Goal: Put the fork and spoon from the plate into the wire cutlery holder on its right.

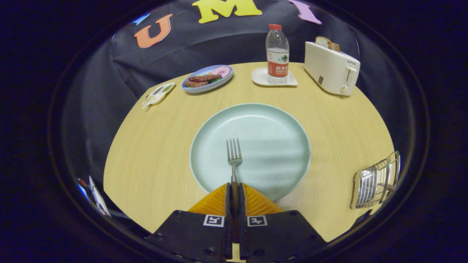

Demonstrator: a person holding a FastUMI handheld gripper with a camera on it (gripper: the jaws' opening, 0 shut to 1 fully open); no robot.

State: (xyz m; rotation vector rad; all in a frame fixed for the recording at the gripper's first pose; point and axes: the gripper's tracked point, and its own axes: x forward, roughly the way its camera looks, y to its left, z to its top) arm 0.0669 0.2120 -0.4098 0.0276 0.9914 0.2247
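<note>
Over plate – hand-held gripper clamps fork handle | holder to rt

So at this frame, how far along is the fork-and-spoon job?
Partway. In hand: the gripper is shut on the fork, both fingers pressing its handle, tines pointing ahead over the green plate. I see no spoon on the plate; whether it already sits in the wire cutlery holder to the right is too small to tell. Left: carry the fork over and drop it in.
</note>
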